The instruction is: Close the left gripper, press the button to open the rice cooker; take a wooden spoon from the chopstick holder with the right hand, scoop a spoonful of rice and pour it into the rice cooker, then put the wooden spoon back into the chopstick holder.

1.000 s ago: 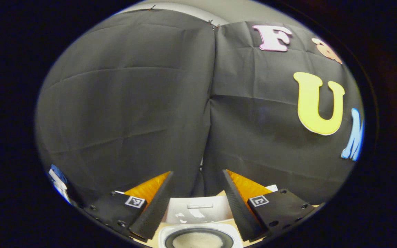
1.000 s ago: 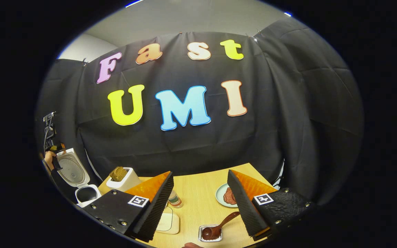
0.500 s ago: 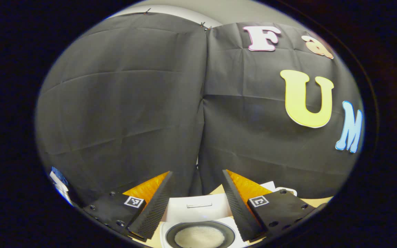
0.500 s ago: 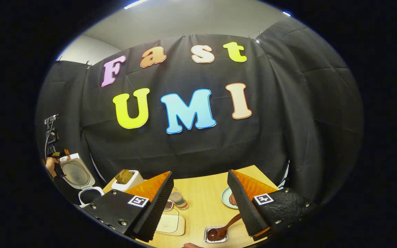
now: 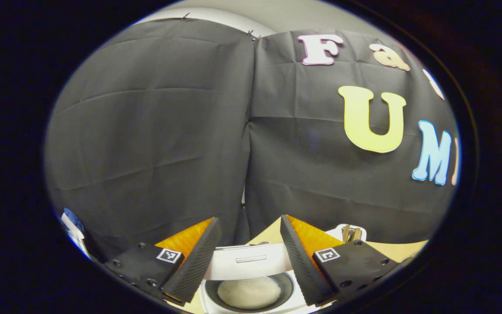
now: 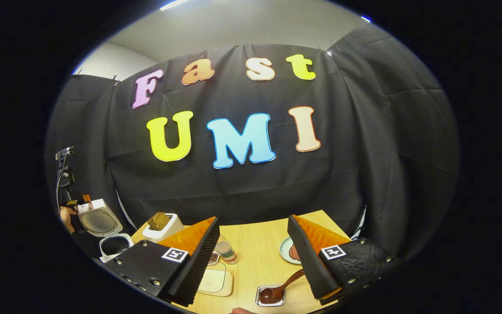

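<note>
Below the left gripper (image 5: 246, 257) — jaws apart, empty — open rice cooker (image 5: 251, 292) with rice, right gripper (image 6: 253, 257) agape, empty, above wooden spoon (image 6: 279, 288).

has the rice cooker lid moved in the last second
Yes. In the right gripper view the lid has tipped down toward the pot, sitting lower against the black wall behind it.

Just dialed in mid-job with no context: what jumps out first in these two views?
The rice cooker stands open under the left gripper, lid tipped back and pale rice in its dark pot. In the right gripper view, a brown spoon rests in a small foil tray at the wooden table's near edge, between the open fingers of the right gripper. The white chopstick holder sits far left beside the cooker.
</note>
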The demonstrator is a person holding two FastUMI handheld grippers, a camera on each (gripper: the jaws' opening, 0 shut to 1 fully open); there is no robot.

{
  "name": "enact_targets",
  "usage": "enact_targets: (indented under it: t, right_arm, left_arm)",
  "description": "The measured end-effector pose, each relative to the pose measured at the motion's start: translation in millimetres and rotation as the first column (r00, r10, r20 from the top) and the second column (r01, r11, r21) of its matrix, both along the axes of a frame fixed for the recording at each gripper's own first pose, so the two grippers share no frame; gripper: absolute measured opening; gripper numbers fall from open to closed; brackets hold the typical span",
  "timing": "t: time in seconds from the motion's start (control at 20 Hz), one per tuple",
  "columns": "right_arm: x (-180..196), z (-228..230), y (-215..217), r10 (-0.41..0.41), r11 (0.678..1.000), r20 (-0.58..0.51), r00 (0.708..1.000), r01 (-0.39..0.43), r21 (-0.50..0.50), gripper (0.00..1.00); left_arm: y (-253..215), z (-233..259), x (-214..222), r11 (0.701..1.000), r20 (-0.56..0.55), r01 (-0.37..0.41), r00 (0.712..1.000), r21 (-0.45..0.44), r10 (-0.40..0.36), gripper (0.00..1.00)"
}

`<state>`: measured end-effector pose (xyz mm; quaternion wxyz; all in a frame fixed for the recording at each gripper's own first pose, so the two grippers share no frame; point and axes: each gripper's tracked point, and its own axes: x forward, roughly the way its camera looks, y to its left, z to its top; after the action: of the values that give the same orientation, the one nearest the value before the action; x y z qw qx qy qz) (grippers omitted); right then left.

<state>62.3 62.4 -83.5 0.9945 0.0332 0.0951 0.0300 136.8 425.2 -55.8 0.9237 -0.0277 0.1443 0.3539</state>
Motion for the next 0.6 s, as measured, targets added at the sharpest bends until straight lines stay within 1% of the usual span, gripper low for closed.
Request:
enact_targets:
  t: [0.25,0.3,0.45,0.5,0.6]
  right_arm:
    - [-5.5,-0.4,3.5,0.016,1.000,-0.013,1.000,-0.016,-0.015,0.95]
    - [-6.0,1.8,4.7,0.019,1.000,-0.009,1.000,-0.019,-0.015,0.90]
    - [-7.6,7.4,7.1,0.026,0.999,0.007,1.000,-0.026,-0.022,0.90]
    - [-7.8,8.4,7.5,0.029,0.999,0.008,1.000,-0.029,-0.026,0.95]
    - [-9.8,10.9,8.7,0.033,0.999,0.009,0.999,-0.033,-0.033,0.95]
  left_arm:
    - [-17.8,-12.4,-12.6,1.000,-0.007,0.009,1.000,-0.014,-0.009,0.95]
    - [-21.6,-15.5,-14.5,1.000,-0.009,0.011,1.000,-0.013,-0.011,0.95]
    - [-34.6,-27.7,-24.5,1.000,-0.006,0.019,1.000,-0.011,-0.019,0.95]
    - [-40.3,-33.3,-29.8,1.000,-0.005,0.022,1.000,-0.007,-0.022,0.95]
    - [-48.5,-42.7,-38.0,1.000,-0.003,0.023,1.000,-0.006,-0.023,0.95]
